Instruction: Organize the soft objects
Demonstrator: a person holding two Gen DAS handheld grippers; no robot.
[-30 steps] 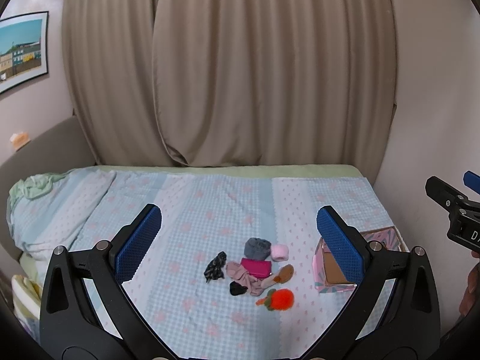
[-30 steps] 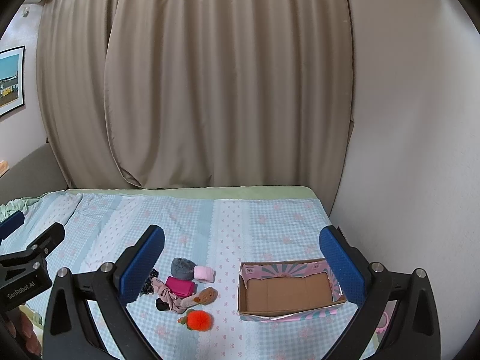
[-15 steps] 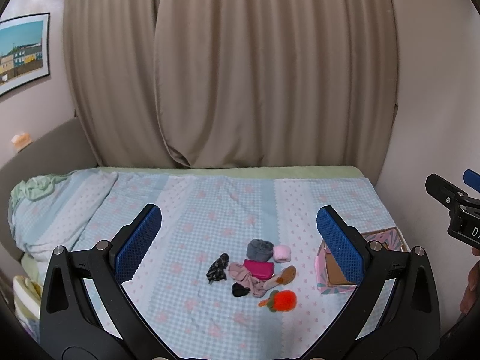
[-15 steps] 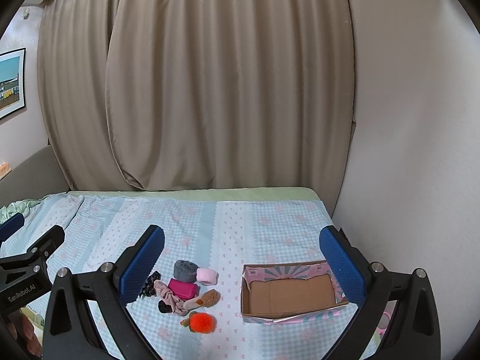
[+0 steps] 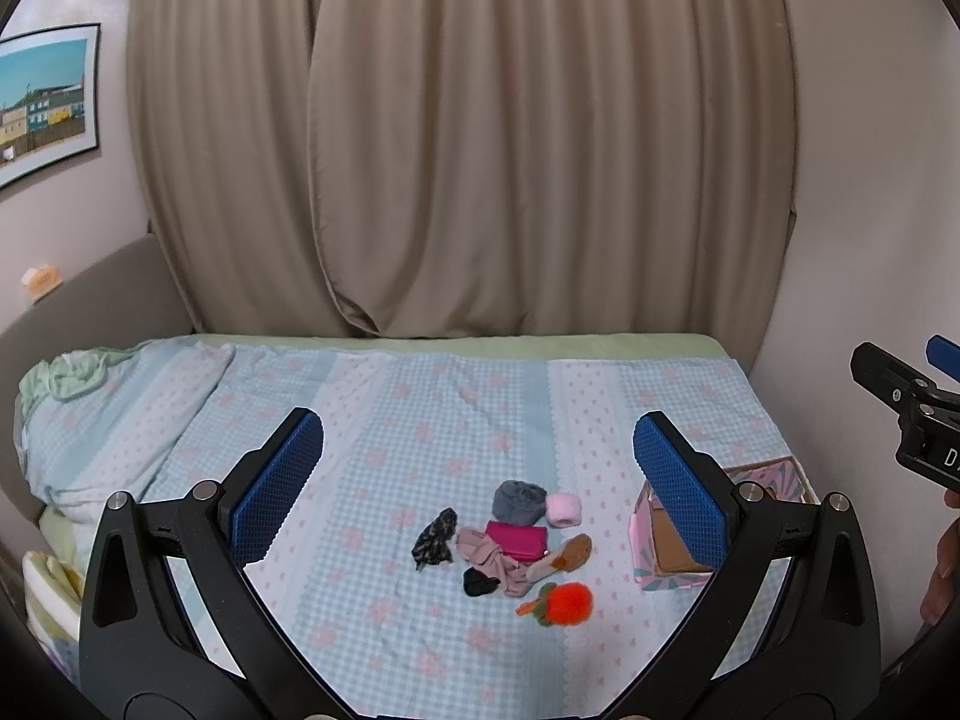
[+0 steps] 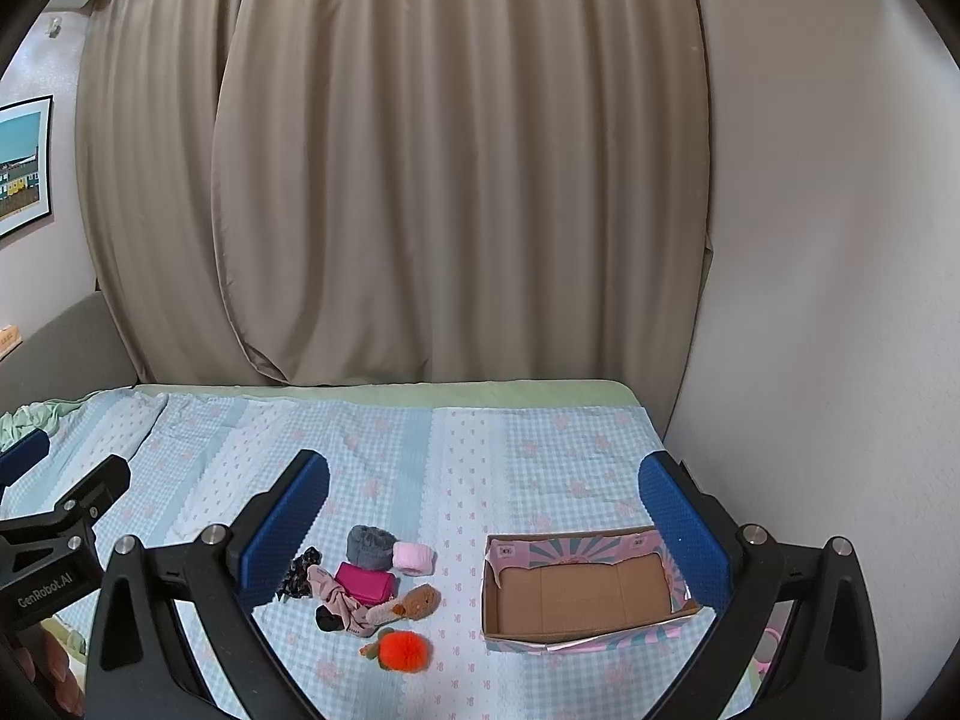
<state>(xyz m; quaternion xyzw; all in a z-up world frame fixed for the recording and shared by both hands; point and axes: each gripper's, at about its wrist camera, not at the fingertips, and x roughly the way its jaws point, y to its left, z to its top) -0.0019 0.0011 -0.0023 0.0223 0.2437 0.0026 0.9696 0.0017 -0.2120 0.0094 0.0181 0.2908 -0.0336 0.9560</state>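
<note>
**Soft items on bed, unsorted; cardboard box empty — approach stage**

Landmark: cardboard box (image 6: 585, 591), open-topped, pink-patterned, on the checked bed cover (image 6: 480, 468); nothing inside it.

Stock, all to the left of the box, in one loose cluster:
- Orange pom-pom toy (image 6: 405, 650): nearest the camera, slightly apart from the rest.
- Brown plush piece (image 6: 417, 600): closest to the box.
- Pink roll (image 6: 413, 558) touching grey roll (image 6: 371, 546): far side of the cluster.
- Magenta pouch (image 6: 365, 582): centre, with a beige cloth (image 6: 339, 597) draped against it.
- Black item (image 6: 327, 619) and dark patterned scrunchie (image 6: 299, 570): farthest from the box.

Claws: left claw (image 5: 480, 492) spread wide, holding nothing, aimed at the cluster. Right claw (image 6: 483, 522) spread wide, holding nothing, framing both cluster and box.

Handling note (judgement): sorting not yet begun. Best start is a free-standing piece, the pom-pom or plush, taken singly. Descend square over it, close gently; the fabric compresses and may slip. The beige cloth overlaps neighbours and could drag them along, so leave it until its surroundings are cleared.
</note>
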